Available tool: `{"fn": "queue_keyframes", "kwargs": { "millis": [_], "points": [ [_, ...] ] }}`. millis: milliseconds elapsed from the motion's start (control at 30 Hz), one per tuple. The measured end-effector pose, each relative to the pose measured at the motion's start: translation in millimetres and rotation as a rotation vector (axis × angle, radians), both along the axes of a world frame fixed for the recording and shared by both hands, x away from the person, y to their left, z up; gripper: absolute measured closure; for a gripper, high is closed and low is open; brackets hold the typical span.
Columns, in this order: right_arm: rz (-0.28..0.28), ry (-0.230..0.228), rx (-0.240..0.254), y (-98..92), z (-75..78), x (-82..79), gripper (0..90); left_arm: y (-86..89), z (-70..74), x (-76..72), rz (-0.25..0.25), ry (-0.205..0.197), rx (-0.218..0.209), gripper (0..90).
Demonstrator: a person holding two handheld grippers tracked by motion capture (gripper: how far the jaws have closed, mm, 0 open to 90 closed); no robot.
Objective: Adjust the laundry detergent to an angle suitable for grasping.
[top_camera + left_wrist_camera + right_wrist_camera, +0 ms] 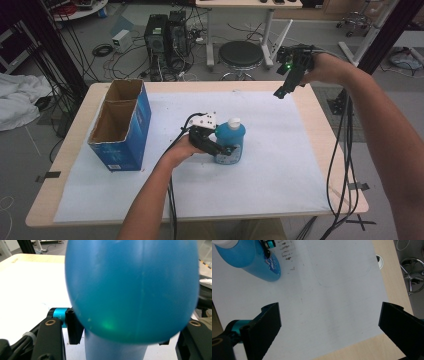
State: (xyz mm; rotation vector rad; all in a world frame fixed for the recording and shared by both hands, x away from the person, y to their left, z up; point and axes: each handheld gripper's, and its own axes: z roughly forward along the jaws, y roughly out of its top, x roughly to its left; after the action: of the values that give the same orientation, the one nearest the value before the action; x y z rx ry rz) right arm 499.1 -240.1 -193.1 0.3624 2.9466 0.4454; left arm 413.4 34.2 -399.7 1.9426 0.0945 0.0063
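A blue plastic bottle [231,142] with a white cap stands upright near the middle of the white sheet. My left gripper [227,149] reaches in level from the left, its jaws on either side of the bottle's lower body. In the left gripper view the bottle [132,290] is very close and blurred, and the pads [74,327] sit right beside it without clearly pressing. My right gripper [280,92] hangs above the table's far right corner, its jaws wide open with nothing between them [329,325]. The right gripper view shows the bottle [249,260] at the upper left.
An open blue cardboard box [122,125] with two compartments stands on the left of the table [320,125]. A white sheet [280,175] covers most of the top. Behind the table are a black stool [241,54], computer towers [162,32] and loose cables.
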Motion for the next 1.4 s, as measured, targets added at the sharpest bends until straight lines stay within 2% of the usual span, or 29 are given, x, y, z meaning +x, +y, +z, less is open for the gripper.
{"fn": "queue_keyframes", "kwargs": {
  "millis": [133,200,233,333,433,633,833,1167,1300,1367,1400],
  "points": [
    [0.003,-0.004,0.002,0.4,0.0,-0.3,3.3,0.0,0.6,-0.5,0.004,0.006,0.003,37.6],
    [0.002,-0.002,0.001,0.4,0.4,-1.0,3.3,0.7,0.9,-0.6,0.02,0.021,0.006,31.6],
    [0.006,-0.004,0.004,0.3,0.4,-0.8,3.3,0.9,1.2,-1.3,0.021,0.025,0.0,31.5],
    [0.003,-0.006,0.005,-0.5,1.0,-1.3,3.3,1.4,4.5,-4.2,0.026,0.014,-0.003,31.4],
    [-0.001,-0.008,0.005,-1.7,1.9,-2.0,3.3,3.1,8.6,-6.0,0.055,0.011,-0.008,24.7],
    [-0.005,-0.011,0.007,-3.4,3.9,-4.3,3.3,5.8,13.2,-10.7,0.061,-0.002,0.002,24.6],
    [0.002,-0.019,0.01,-5.4,6.9,-7.8,3.3,10.3,18.5,-16.2,0.109,-0.023,0.032,24.6],
    [-0.002,-0.024,0.008,-6.6,9.5,-12.1,3.3,20.7,29.4,-26.2,0.163,-0.05,0.038,24.6],
    [0.0,-0.027,0.006,-7.5,10.2,-13.2,3.3,26.6,35.3,-31.5,0.176,-0.046,0.067,24.6],
    [0.0,-0.032,0.007,-9.1,11.7,-15.0,3.3,37.3,44.0,-38.8,0.184,-0.052,0.112,24.6],
    [0.0,-0.033,0.008,-9.4,12.1,-15.3,3.3,37.3,44.0,-38.8,0.184,-0.052,0.112,24.6]
  ]
}}
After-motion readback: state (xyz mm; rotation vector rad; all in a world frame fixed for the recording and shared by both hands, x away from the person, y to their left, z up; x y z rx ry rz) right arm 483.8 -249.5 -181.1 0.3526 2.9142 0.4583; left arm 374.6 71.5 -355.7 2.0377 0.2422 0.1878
